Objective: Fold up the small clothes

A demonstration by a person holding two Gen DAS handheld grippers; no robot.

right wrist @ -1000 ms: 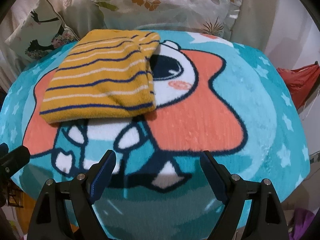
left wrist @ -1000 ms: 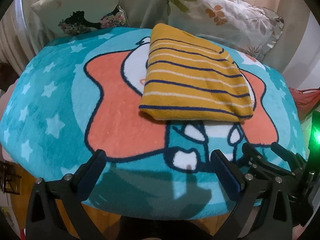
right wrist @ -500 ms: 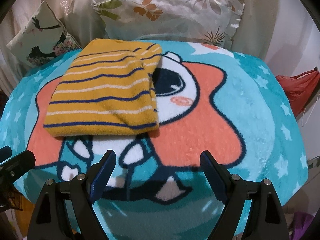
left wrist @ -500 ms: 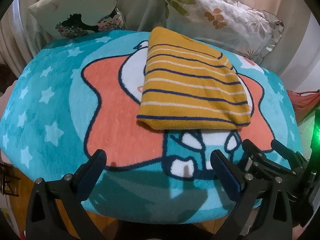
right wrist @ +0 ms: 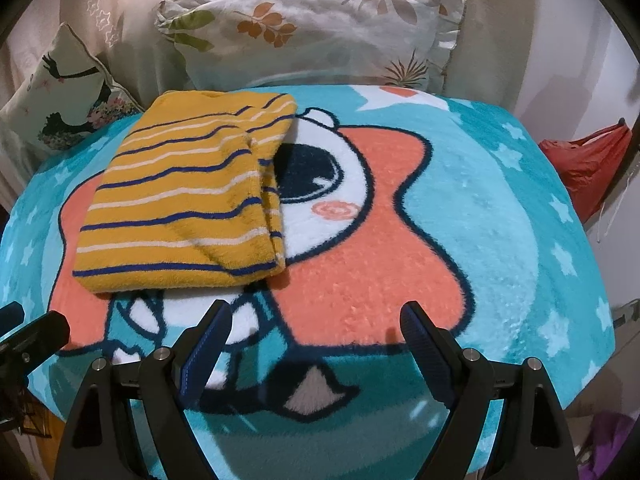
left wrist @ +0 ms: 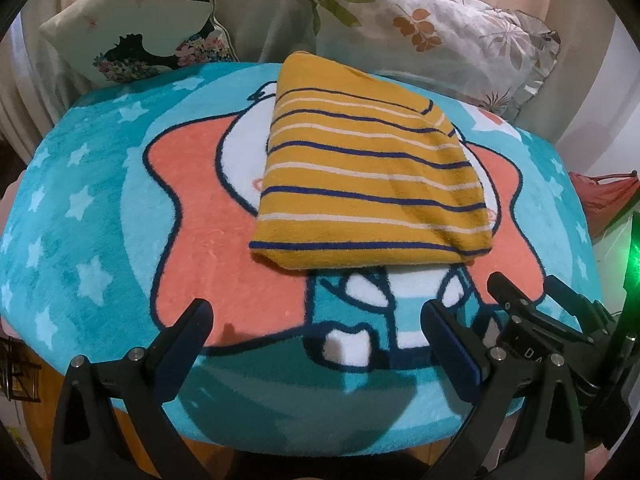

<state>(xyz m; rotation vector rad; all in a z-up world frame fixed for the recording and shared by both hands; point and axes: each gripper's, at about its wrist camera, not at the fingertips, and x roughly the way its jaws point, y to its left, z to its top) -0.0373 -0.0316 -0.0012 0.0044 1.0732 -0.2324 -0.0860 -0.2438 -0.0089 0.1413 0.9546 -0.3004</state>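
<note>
Two views, one folded garment. Left wrist: left gripper [left wrist: 318,330] spread wide, empty, hovering over near edge of teal cartoon blanket [left wrist: 100,208]; mustard striped garment [left wrist: 372,184] lying folded on blanket's middle, beyond fingertips, untouched. Right wrist: right gripper [right wrist: 316,330] likewise agape, empty; garment [right wrist: 188,200] on blanket's [right wrist: 500,208] left half, floral pillow [right wrist: 320,28] behind blanket.
</note>
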